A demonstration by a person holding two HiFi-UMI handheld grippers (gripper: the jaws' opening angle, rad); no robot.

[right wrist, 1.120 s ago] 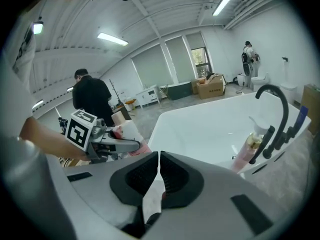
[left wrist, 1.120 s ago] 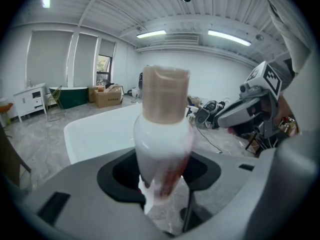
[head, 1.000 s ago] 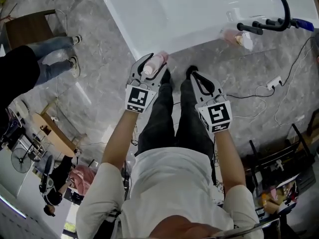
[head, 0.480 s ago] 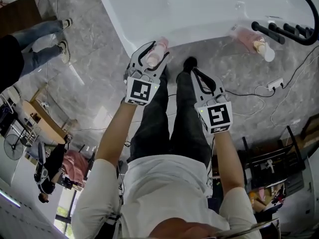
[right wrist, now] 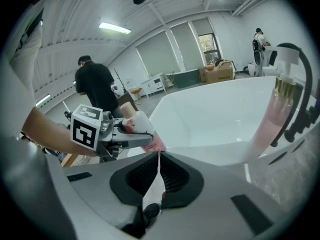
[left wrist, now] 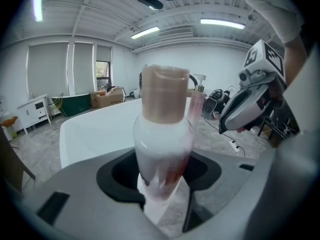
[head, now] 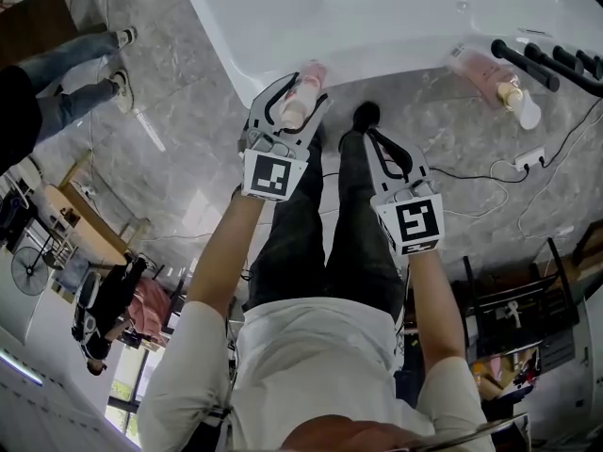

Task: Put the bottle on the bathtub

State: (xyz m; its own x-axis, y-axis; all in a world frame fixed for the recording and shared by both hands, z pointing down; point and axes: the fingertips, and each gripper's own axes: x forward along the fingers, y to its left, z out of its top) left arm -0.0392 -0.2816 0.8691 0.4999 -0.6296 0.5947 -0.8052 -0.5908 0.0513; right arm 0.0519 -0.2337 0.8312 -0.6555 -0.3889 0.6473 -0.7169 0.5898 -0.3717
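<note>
Left gripper [head: 294, 111]: fingers pinching a smooth, rounded white-and-pink plastic bottle [head: 300, 90] with a tan cap, tilted over the near corner of the glossy white bathtub [head: 396, 26]. Right gripper [head: 370, 137]: fingers pressed together, empty. The slick bottle may slide off the curved rim if released tilted.

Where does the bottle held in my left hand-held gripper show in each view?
Head view: bottle upper centre, at the bathtub edge.
Left gripper view: bottle dead centre, between the jaws.
Right gripper view: bottle left of centre.
Shared landmark: the white bathtub.
</note>
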